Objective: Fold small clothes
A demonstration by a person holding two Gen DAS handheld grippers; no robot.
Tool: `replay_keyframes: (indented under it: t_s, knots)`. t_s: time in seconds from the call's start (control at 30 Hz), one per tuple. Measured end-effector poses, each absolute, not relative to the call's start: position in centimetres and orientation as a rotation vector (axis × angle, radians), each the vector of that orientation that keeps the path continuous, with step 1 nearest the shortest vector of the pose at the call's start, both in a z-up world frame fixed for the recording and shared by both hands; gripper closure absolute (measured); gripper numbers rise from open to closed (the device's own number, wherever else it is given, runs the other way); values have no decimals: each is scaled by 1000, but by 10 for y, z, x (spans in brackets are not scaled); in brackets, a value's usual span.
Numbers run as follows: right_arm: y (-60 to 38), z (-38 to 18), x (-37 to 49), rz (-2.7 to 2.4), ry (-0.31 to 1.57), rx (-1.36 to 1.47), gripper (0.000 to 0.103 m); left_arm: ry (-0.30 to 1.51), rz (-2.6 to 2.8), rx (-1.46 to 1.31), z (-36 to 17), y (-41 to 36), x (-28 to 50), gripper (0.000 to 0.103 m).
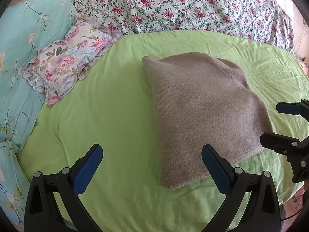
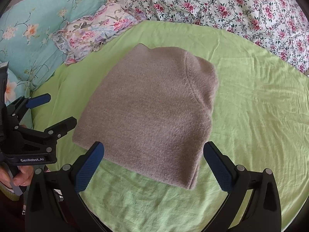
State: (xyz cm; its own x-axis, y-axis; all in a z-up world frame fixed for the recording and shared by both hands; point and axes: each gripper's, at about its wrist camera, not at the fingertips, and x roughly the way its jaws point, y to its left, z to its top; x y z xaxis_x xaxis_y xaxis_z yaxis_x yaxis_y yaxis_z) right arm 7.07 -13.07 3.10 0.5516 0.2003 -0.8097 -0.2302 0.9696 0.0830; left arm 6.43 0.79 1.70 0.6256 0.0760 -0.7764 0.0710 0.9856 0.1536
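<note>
A taupe knitted garment (image 1: 202,112) lies folded into a rough rectangle on the light green sheet (image 1: 108,104); the right wrist view shows the same garment (image 2: 150,114) with a curved seam near its far right corner. My left gripper (image 1: 152,154) is open, held above the sheet at the garment's near left corner, nothing between its blue pads. My right gripper (image 2: 153,152) is open too, hovering over the garment's near edge. Each gripper shows in the other's view: the right gripper (image 1: 270,121) at the right edge, the left gripper (image 2: 61,110) at the left edge.
A floral frilled pillow (image 1: 65,67) and a turquoise flowered quilt (image 1: 29,29) lie at the left. A pink-flowered duvet (image 1: 183,5) runs along the back. A hand (image 2: 21,176) holds the left gripper's handle. Bare green sheet (image 2: 260,106) lies right of the garment.
</note>
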Motion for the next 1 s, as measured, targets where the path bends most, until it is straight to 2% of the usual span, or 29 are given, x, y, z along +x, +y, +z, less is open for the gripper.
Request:
replay_keyframes:
  t_s: [1.0]
  knots:
    - [-138,35,79,255,956,-32,0,894,1,182,21,2,75,1]
